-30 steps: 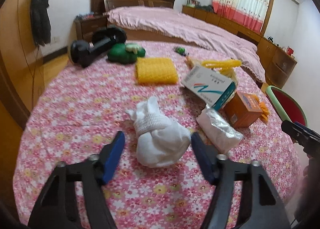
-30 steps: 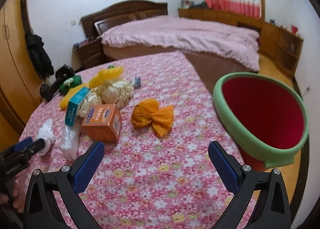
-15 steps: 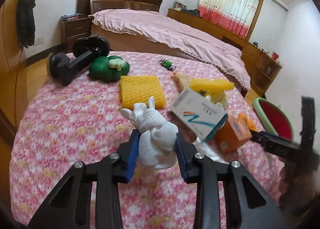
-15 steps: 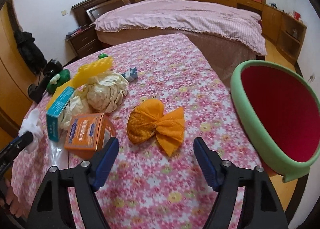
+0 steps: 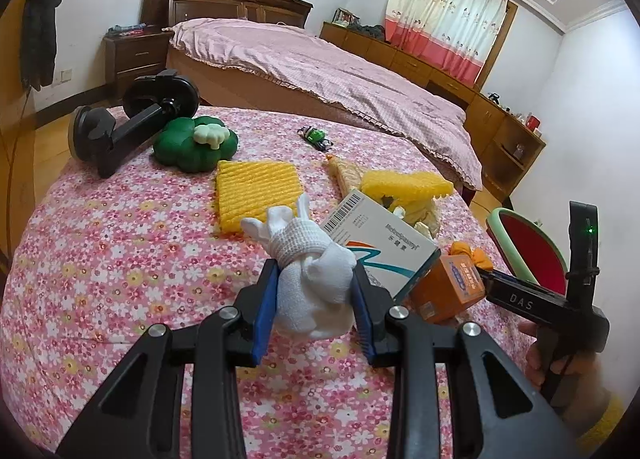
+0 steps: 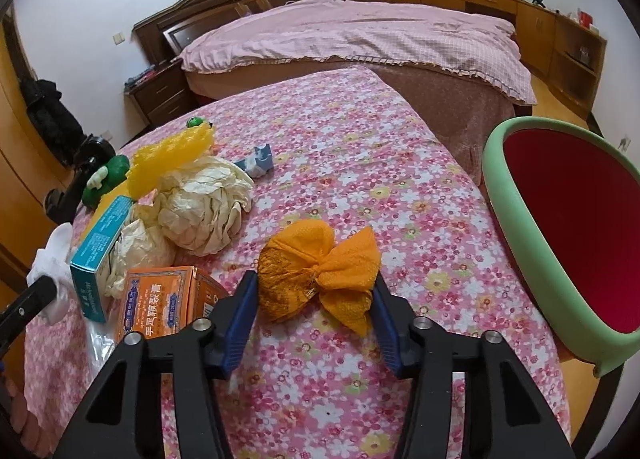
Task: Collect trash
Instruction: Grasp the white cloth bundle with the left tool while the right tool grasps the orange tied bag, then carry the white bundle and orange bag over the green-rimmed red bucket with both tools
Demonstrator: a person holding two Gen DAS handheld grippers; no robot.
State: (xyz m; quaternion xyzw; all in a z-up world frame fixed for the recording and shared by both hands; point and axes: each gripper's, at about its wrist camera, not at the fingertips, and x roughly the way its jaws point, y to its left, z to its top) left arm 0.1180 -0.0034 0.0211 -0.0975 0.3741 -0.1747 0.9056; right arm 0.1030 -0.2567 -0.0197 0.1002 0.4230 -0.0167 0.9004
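My left gripper (image 5: 314,305) is shut on a white knotted cloth bundle (image 5: 316,283) and holds it just above the flowered table (image 5: 120,259). My right gripper (image 6: 314,313) has its jaws on both sides of an orange mesh bundle (image 6: 316,271) that lies on the table, touching or nearly touching it. The green bin with a red inside (image 6: 568,235) stands at the table's right edge; it also shows in the left wrist view (image 5: 528,247).
An orange box (image 6: 168,299), a teal-and-white box (image 6: 100,255), crumpled cream paper (image 6: 204,211) and yellow foam (image 6: 172,155) lie left of the orange bundle. A yellow pad (image 5: 256,187), green toy (image 5: 192,143) and black holder (image 5: 128,123) lie further back. A bed stands behind.
My left gripper closed on the white bundle and lifted it slightly. My right gripper moved forward to the orange bundle and narrowed its jaws around it.
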